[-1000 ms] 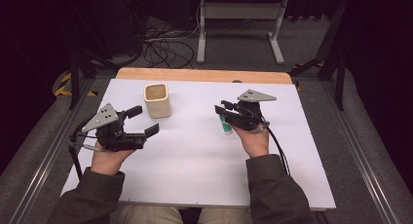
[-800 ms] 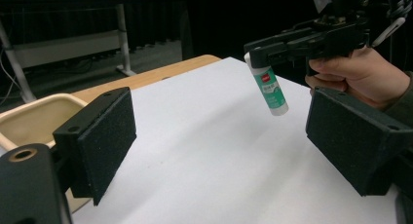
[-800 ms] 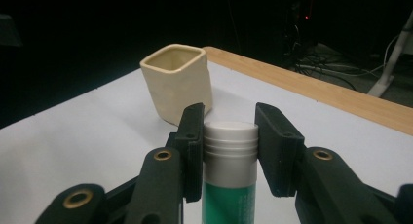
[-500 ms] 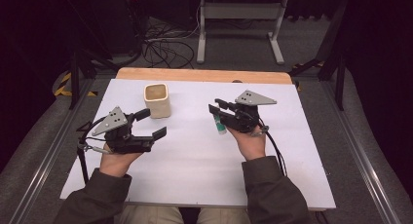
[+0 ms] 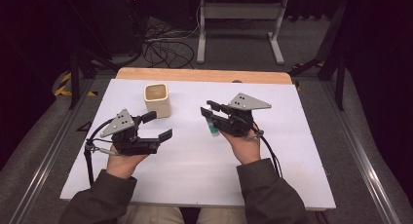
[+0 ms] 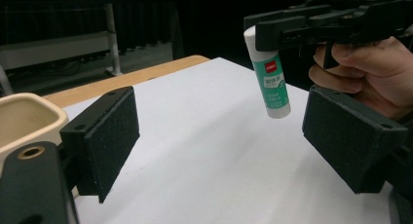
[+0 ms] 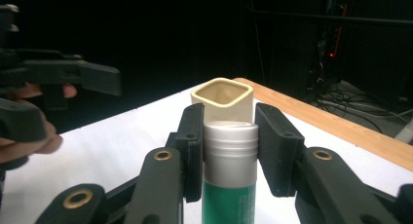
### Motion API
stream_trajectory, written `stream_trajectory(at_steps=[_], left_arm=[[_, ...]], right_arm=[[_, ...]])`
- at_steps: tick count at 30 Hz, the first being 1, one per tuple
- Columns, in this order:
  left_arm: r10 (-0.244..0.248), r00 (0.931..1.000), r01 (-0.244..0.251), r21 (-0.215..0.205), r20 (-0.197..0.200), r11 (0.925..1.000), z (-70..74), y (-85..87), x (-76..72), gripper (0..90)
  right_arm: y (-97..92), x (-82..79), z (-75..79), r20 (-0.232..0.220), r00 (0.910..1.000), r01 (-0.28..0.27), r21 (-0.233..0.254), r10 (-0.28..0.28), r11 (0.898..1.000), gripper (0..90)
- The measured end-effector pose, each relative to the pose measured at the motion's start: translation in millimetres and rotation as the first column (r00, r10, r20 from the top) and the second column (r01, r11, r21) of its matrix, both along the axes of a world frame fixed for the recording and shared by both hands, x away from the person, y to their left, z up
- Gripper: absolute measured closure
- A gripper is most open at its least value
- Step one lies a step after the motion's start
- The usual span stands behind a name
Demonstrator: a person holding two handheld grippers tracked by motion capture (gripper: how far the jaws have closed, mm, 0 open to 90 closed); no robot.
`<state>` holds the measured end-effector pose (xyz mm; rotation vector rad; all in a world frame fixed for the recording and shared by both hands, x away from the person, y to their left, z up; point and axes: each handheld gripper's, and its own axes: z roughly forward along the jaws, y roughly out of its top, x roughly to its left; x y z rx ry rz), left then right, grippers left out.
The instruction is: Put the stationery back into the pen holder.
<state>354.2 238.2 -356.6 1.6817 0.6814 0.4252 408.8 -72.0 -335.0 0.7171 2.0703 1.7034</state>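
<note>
Right gripper view – right gripper (image 7: 229, 151) clamps glue stick (image 7: 229, 185), label cut off; left gripper (image 5: 158, 126) wide.

On the glue stick (image 6: 271, 79) we see a small red brand patch above white print on its green label; we can read neither.
</note>
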Motion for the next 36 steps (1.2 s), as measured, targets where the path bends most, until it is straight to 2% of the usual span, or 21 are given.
stream_trajectory(at_steps=[9,20,24,28,29,36], left_arm=[[-0.017,0.9999,0.017,-0.003,0.003,0.9999,-7.6,-11.2,0.6,16.6],[-0.049,0.9987,0.048,-0.051,-0.012,0.9975,-14.6,-18.5,-0.3,23.0],[-0.065,0.9976,0.064,-0.064,-0.022,0.9959,-17.3,-23.9,-0.3,24.2],[-0.077,0.9969,0.075,-0.072,-0.018,0.9945,-19.0,-26.9,0.3,25.5],[-0.084,0.9960,0.081,-0.082,-0.029,0.9933,-19.7,-28.2,-0.3,25.9],[-0.112,0.9930,0.109,-0.097,-0.036,0.9894,-23.3,-34.4,-0.7,30.3]], right_arm=[[11.3,-10.3,2.9,0.035,0.9986,-0.040,0.009,0.040,0.999,65.5],[28.4,-22.3,2.4,0.088,0.9906,-0.109,0.051,0.104,0.993,65.5],[34.1,-27.1,1.0,0.113,0.9873,-0.120,0.063,0.112,0.991,65.4],[39.5,-30.2,-0.7,0.117,0.9851,-0.135,0.069,0.127,0.988,65.4],[40.7,-31.1,-1.2,0.116,0.9848,-0.138,0.070,0.129,0.988,65.5],[47.4,-36.4,-3.2,0.137,0.9794,-0.161,0.086,0.148,0.983,65.5]])
